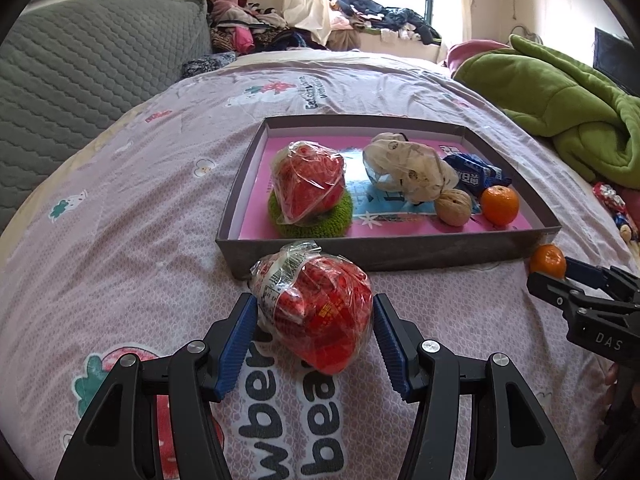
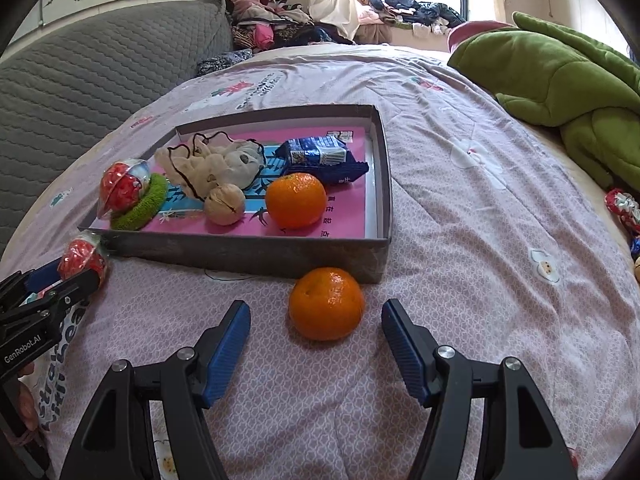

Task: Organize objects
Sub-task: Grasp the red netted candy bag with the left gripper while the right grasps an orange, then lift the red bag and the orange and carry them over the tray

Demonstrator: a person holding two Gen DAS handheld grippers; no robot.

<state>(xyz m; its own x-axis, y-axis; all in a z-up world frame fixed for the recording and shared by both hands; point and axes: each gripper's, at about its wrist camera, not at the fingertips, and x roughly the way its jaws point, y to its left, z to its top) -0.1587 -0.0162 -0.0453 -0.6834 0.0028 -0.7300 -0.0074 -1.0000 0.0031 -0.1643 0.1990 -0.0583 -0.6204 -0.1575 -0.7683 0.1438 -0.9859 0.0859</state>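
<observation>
A shallow grey box with a pink floor lies on the bed. It holds a red wrapped packet on a green ring, a beige cloth bundle, a blue snack bag, a walnut and an orange. My left gripper is open, its jaws on either side of a second red wrapped packet lying before the box. My right gripper is open around a loose orange by the box's front wall.
A green blanket is heaped at the right. A grey quilted headboard stands at the left. Clothes pile up at the back under the window. Small wrapped items lie at the bed's right edge.
</observation>
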